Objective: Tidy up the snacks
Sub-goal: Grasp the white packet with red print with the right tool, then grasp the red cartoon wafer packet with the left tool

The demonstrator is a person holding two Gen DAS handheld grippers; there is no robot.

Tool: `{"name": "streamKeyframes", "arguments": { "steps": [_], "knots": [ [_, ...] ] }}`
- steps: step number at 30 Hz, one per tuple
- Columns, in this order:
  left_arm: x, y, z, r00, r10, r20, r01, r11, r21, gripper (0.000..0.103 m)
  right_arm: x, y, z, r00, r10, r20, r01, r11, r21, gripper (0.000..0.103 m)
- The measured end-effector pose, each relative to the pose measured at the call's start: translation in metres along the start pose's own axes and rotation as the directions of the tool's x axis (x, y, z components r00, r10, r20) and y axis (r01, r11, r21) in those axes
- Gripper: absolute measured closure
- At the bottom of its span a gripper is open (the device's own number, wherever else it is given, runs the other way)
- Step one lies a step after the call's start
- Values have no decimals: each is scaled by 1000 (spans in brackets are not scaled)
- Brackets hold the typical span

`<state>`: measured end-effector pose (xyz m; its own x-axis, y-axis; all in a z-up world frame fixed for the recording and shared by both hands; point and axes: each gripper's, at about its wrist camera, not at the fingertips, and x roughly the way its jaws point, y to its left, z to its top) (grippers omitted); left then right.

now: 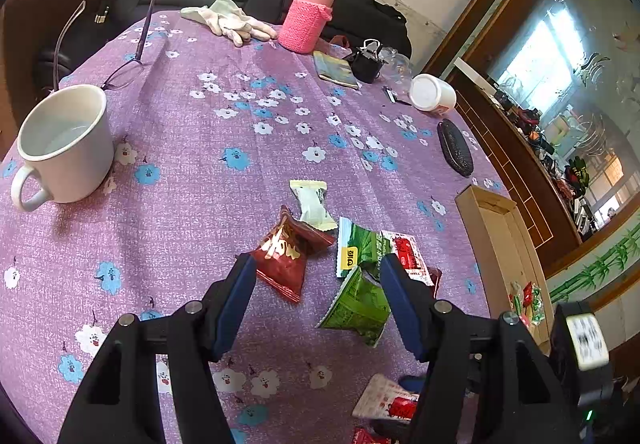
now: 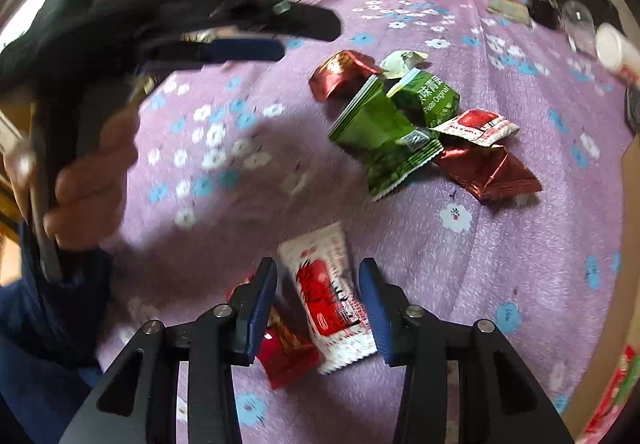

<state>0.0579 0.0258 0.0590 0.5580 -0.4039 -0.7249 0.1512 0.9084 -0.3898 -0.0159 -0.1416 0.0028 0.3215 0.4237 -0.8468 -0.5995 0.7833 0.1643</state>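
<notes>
The worktop [image 1: 200, 171] carried a purple floral cloth, and the snack packets lay in a loose heap [image 1: 340, 244] near its middle. Taking that heap as the landmark: the left tongs [image 1: 316, 264] hovered just on its near side, jaws spread, with nothing pinched between them; a dark red packet [image 1: 286, 252] and a green packet [image 1: 360, 304] showed in the gap beyond them. The right tongs [image 2: 318, 272] stood nearer the worktop edge than the heap, jaws spread, with a white-and-red sachet [image 2: 328, 292] lying between them; the blurred pads did not appear to press on it. A red packet [image 2: 286, 354] lay just beside that sachet. A cardboard box [image 1: 500, 228] stood to the right of the heap, holding a few packets. A white mug [image 1: 66, 147] stood well to the heap's left.
</notes>
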Motion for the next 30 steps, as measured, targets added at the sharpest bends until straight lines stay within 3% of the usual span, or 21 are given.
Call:
{"name": "streamKeyframes", "arguments": {
  "steps": [3,4,5,10,16,21,23,25,30],
  "knots": [
    [1,-1,0,1000,0,-1,0,1000,7,40,2,12,-3,997,-79,-19,78,995,-59,58],
    [1,-2,-1,1000,0,-1,0,1000,10,40,2,14,-4,994,-105,-18,104,992,-70,71],
    [1,-2,0,1000,0,0,0,1000,10,40,2,16,-5,989,-145,-15,144,986,-81,74],
    [1,-3,-1,1000,-5,1,5,1000,18,40,-8,13,-20,973,-231,24,231,973,-11,80],
    [-1,-9,-2,1000,-13,10,13,999,48,40,-21,27,-48,980,-196,36,195,980,48,80],
    [-3,-20,-7,1000,-2,8,1,997,76,40,-39,32,-60,993,-49,103,36,992,125,80],
    [-10,-23,-11,1000,-22,-7,22,996,81,40,-48,28,-66,983,-137,125,116,980,160,80],
    [-24,-28,-20,998,-56,-21,58,994,92,40,-55,19,-71,980,-140,143,110,974,201,80],
    [-63,-32,-61,999,37,-22,-33,989,146,39,-73,-6,-81,963,-182,199,116,946,304,80]
  ]
}}
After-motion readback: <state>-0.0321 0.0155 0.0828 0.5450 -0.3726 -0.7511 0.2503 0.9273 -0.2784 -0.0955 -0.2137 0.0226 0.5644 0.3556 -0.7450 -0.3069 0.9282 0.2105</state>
